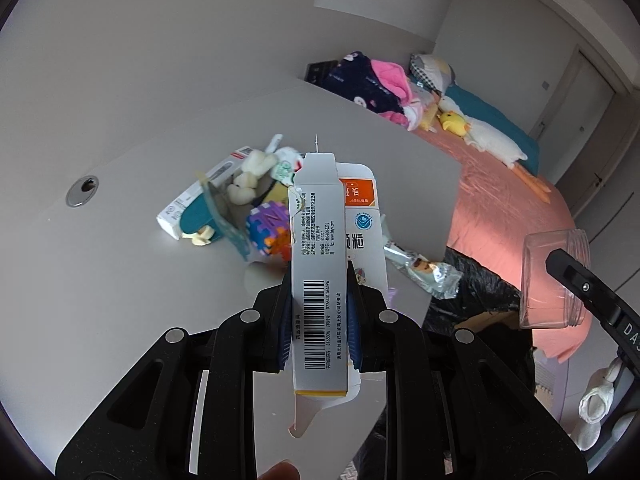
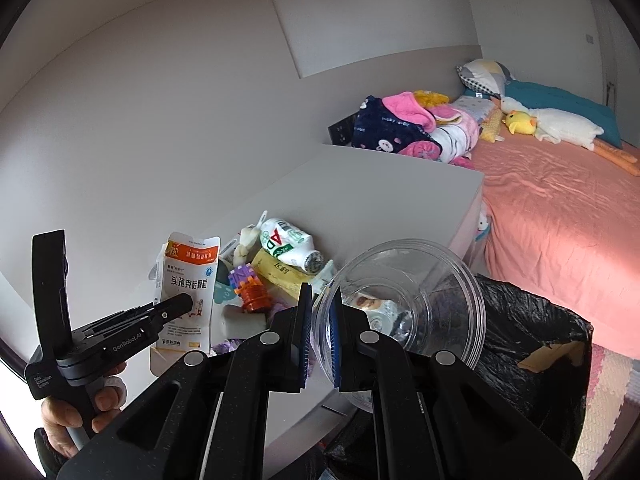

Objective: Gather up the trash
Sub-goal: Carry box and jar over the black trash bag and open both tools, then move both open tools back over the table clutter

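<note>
My left gripper (image 1: pixel 319 312) is shut on a flattened white and orange medicine box (image 1: pixel 320 280), held upright above the white desk (image 1: pixel 120 280). The same box (image 2: pixel 188 292) shows in the right wrist view with the left gripper (image 2: pixel 182 304) on it. My right gripper (image 2: pixel 320 316) is shut on the rim of a clear plastic jar (image 2: pixel 420 300), tilted, its mouth facing the camera. That jar (image 1: pixel 556 280) hangs at the right of the left wrist view above a black trash bag (image 1: pixel 472 292). The bag (image 2: pixel 532 344) stands open beside the desk's corner.
A pile lies on the desk: a purple and orange puzzle cube (image 1: pixel 268 232), a white plush (image 1: pixel 248 180), a white box (image 1: pixel 192 208), a foil wrapper (image 1: pixel 424 276), a crumpled white bottle (image 2: pixel 288 244). A pink bed (image 2: pixel 560 220) with clothes and plush toys is at the right.
</note>
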The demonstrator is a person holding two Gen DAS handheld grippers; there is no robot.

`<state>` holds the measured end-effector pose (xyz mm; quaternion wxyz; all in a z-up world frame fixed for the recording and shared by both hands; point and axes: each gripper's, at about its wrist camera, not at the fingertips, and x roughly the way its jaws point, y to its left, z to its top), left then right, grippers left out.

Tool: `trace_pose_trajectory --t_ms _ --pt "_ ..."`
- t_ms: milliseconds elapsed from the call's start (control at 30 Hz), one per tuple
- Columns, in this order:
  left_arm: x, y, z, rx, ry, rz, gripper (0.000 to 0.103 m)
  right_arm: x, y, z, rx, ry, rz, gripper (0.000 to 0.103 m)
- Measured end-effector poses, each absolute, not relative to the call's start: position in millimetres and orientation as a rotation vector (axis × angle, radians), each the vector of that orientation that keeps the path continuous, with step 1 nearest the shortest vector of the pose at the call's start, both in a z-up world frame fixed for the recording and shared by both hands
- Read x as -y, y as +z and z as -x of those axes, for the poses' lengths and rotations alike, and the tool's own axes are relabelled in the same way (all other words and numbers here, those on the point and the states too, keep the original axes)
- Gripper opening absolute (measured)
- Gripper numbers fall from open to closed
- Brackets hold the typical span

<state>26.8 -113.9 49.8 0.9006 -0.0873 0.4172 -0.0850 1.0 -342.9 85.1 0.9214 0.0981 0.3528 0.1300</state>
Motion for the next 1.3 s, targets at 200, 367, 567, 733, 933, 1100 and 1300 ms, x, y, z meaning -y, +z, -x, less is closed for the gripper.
trace_pose_trajectory --t_ms 200,367,567,733,933,1100,1300 --pt "160.7 47.5 -28.2 -0.878 -0.272 0.133 0.021 381.2 77.6 10.1 -0.739 0.189 -0.24 0.009" --pt "201.4 43.6 -27.5 -0.894 -0.356 0.088 0.021 414.2 66.0 14.6 -0.771 0.112 -0.295 0.01" --pt "241.0 35.5 -26.7 -0.92 -0.449 0.037 0.021 446.0 50.2 17.0 -0.812 0.037 -0.358 0.01" --pt "271.5 23.4 -26.4 -0.986 -0.545 -0.004 0.048 469.7 35.5 20.5 -0.879 -0.034 -0.441 0.034" --pt "300.5 12.5 -17.7 -0.979 -0.598 -0.101 0.096 502.0 21.8 31.6 -0.891 -0.136 -0.568 0.065" --pt "304.8 8.6 -14.9 -0.988 -0.614 -0.129 0.096 511.9 12.6 34.2 -0.899 -0.163 -0.588 0.065" --pt "300.6 10.2 -17.5 -0.99 -0.618 -0.113 0.096 510.8 11.0 34.1 -0.902 -0.164 -0.58 0.065"
